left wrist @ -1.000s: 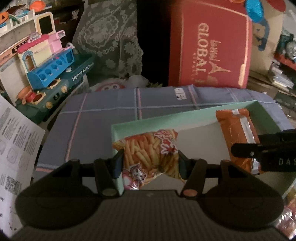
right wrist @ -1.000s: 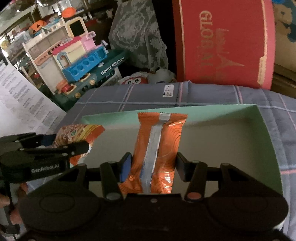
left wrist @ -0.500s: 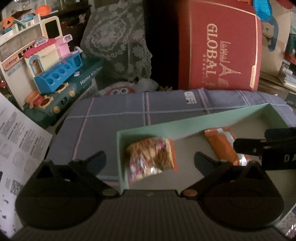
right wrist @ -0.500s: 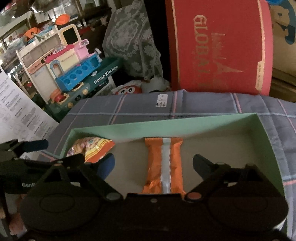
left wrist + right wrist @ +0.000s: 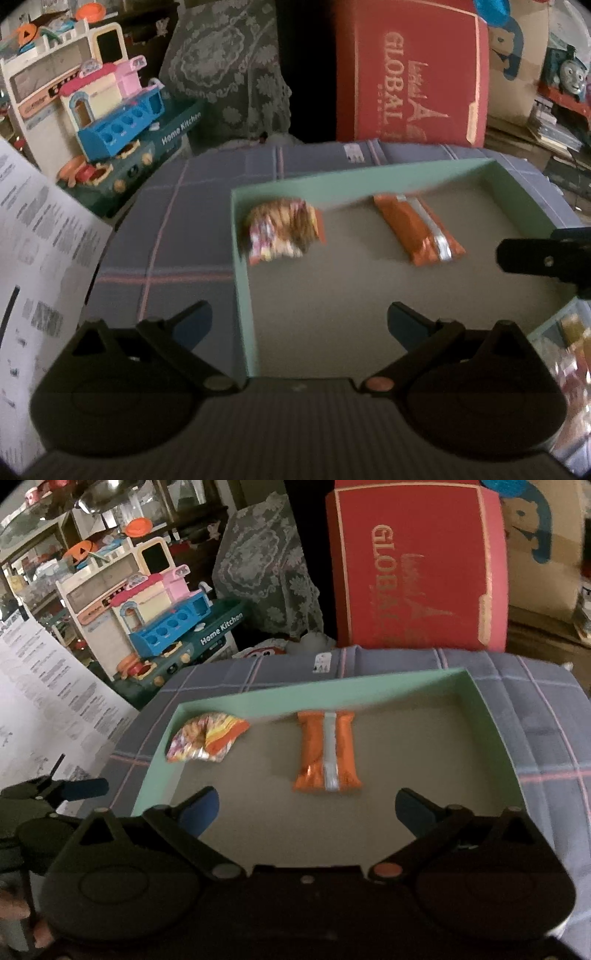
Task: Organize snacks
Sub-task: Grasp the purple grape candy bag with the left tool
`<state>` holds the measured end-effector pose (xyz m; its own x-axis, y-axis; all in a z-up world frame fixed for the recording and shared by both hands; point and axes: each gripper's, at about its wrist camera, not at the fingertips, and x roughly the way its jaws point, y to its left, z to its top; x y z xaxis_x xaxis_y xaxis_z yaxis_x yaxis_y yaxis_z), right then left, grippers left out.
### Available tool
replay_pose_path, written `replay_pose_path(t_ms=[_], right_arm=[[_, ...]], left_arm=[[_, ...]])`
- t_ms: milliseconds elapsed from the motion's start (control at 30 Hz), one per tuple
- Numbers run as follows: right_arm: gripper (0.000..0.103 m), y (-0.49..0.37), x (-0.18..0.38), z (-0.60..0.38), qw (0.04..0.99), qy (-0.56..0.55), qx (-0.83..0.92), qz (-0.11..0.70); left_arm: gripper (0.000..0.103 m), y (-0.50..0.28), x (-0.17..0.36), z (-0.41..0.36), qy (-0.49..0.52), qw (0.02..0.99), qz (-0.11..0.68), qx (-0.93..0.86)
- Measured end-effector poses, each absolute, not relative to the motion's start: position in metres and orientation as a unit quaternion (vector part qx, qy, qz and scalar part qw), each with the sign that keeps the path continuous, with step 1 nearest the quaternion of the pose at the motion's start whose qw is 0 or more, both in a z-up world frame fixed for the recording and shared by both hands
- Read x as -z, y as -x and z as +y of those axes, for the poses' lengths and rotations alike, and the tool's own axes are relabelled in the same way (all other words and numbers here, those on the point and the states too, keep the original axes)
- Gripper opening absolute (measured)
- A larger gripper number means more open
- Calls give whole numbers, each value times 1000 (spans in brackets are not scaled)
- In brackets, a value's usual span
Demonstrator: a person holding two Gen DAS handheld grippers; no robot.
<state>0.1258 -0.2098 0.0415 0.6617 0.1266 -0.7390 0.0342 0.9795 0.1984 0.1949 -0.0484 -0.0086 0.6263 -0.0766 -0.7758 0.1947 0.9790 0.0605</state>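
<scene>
Orange snack packet (image 5: 327, 751) lies ahead of the spread right fingers (image 5: 415, 812).

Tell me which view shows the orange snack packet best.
The right wrist view: the orange snack packet lies nearly centred and upright in the green box, silver seam visible. The left wrist view shows it off to the right, slanted and more blurred.

The red box (image 5: 417, 568) standing behind the cloth-covered surface bears gold lettering that reads "GLOBAL", with an Eiffel Tower emblem and smaller script too faint to read; the teal base of the toy kitchen set (image 5: 221, 629) carries "Home Kitchen" in white; the white printed sheet (image 5: 40, 236) at the left is covered in text too blurred to read; the small white tag (image 5: 322, 663) on the plaid cloth is illegible.
</scene>
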Motion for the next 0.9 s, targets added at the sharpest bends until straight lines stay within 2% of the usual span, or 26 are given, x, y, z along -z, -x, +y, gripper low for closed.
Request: replay_pose_path(t_ms=[433, 733, 900], right_arm=[[103, -37, -32, -217, 900, -105, -20, 422], [103, -5, -17, -230, 895, -129, -18, 426], [95, 1, -7, -235, 893, -131, -24, 430]], left_arm=[[103, -110, 22, -39, -47, 891, 441, 91], [103, -88, 49, -59, -39, 886, 453, 90], [103, -94, 61, -71, -27, 887, 455, 75]])
